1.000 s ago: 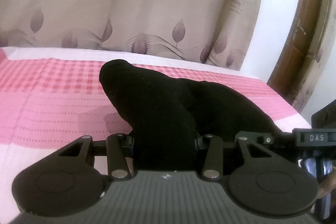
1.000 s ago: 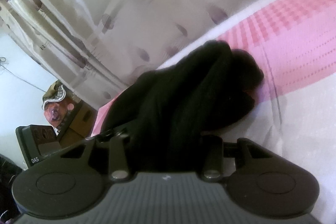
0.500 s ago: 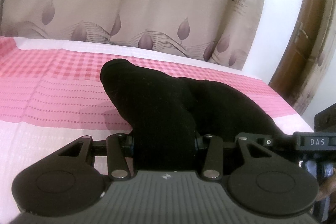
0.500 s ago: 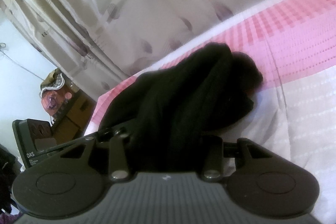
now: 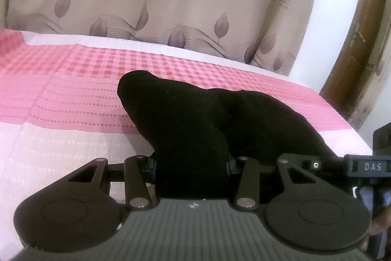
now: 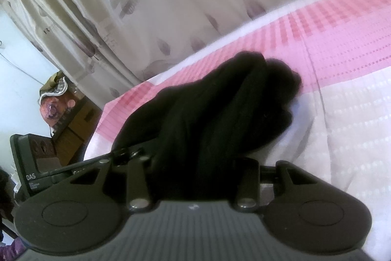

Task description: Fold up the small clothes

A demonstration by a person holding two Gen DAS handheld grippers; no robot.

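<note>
Black cloth point(image 5: 190, 129) fills the gap between the fingers of the left claw point(image 5: 191, 163), bunched thick there so the jaws stand partway apart, pressed against it on both sides. From that grip the fabric runs away toward twelve o'clock and ends in a rounded tip at about eleven o'clock, lying over the pink checked bedsheet point(image 5: 73, 94). A second hump of the same cloth slopes off toward two o'clock, down to the other tool at the right edge of the left wrist view.

In the right wrist view the black cloth point(image 6: 220, 114) is likewise wedged between the fingers of the right claw point(image 6: 195, 163), whose jaws are partly closed on a thick roll of it. The roll stretches toward one o'clock, its far end resting on the bedsheet point(image 6: 342, 65). The left tool shows at nine o'clock.

Beyond the bed, a beige curtain point(image 5: 171, 4) printed with leaves hangs at twelve o'clock.
</note>
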